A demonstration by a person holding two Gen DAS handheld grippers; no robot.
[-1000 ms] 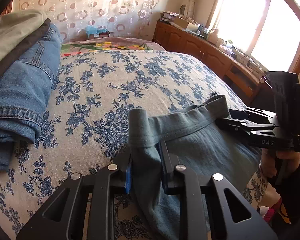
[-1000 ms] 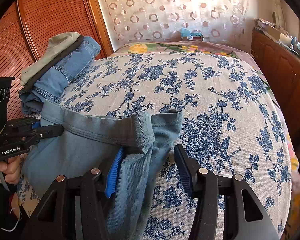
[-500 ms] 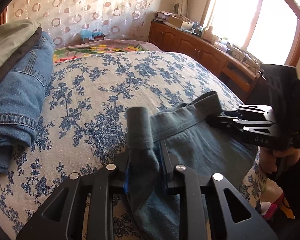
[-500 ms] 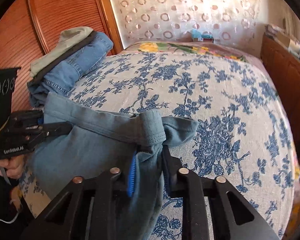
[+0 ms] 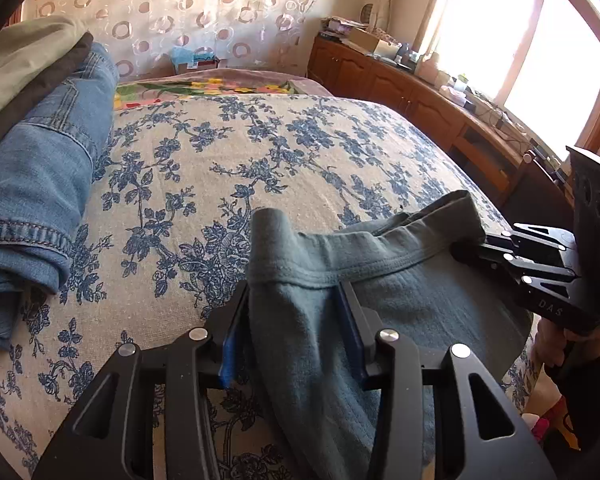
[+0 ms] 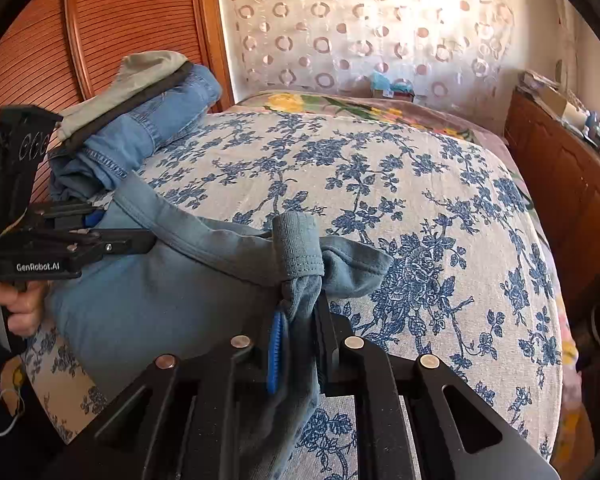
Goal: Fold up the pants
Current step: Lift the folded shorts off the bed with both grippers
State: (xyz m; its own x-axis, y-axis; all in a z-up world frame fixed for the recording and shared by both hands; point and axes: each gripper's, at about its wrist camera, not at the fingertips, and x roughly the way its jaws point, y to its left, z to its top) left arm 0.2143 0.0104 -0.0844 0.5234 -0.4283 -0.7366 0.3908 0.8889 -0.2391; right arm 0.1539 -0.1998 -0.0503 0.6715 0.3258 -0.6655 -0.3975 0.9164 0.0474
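- Bed [image 5: 260, 168] with a blue-floral cover: work surface. Wide bare stretch ahead of both grippers, enough room to lay the garment flat.
- Pants [image 5: 400, 304], grey-blue soft knit: near edge of the bed, waistband end up on the mattress, the rest hanging over the edge toward the person. In the right wrist view the same pants [image 6: 172, 300] sag between the two grips.
- Handling, my read: light, limp, no stiffness. They'll drape and bunch wherever unsupported. Not fragile and not slippery against the pads. The waistband [image 5: 380, 256] is the thickest, most stable part; hold there, one grip at each side, and keep it taut so the legs hang straight.
- Folded jeans stack [image 5: 40, 184] at the far left of the bed: well apart from the pants, not in the way.
- Left gripper [image 5: 296, 320]: jaws have just been opening a little, with the left waistband corner between them. Cloth fills the gap and both pads touch it, so I read it as a looser clamp, not a release.
- Right gripper [image 6: 300, 320]: jaws have just been closing and now pinch the right waistband corner tight; fabric is bunched into a narrow wad between the pads.
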